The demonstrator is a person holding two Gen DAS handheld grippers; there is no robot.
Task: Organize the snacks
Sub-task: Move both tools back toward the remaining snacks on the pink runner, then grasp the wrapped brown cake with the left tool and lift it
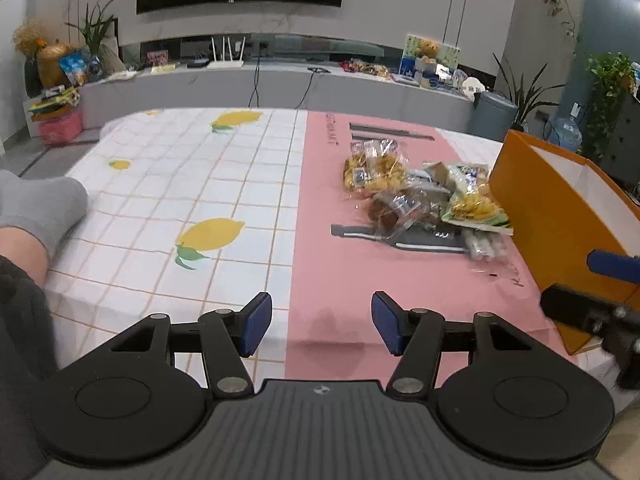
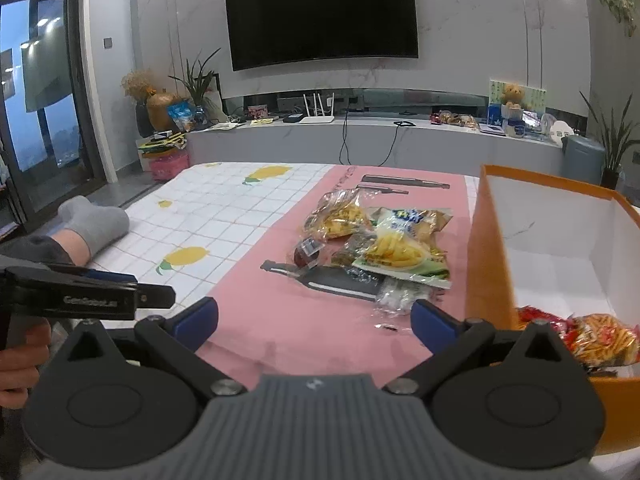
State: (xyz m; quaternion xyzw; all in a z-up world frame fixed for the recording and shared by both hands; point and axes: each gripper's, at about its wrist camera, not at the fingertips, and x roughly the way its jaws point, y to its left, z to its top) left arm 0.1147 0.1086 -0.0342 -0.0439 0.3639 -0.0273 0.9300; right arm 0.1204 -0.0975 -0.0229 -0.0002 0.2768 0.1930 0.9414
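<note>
Left hand-held gripper point(image 1: 322, 322) level, parted, right hand-held gripper point(image 2: 314, 320) wide, empty

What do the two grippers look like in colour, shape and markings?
Both are alike. The left gripper and the right gripper each have a grey ribbed body with a small logo, two round black discs, black linkage arms with silver pivot bolts, and flat blue pads at the fingertips. Seen from the side, the left one bears unreadable white lettering.
</note>
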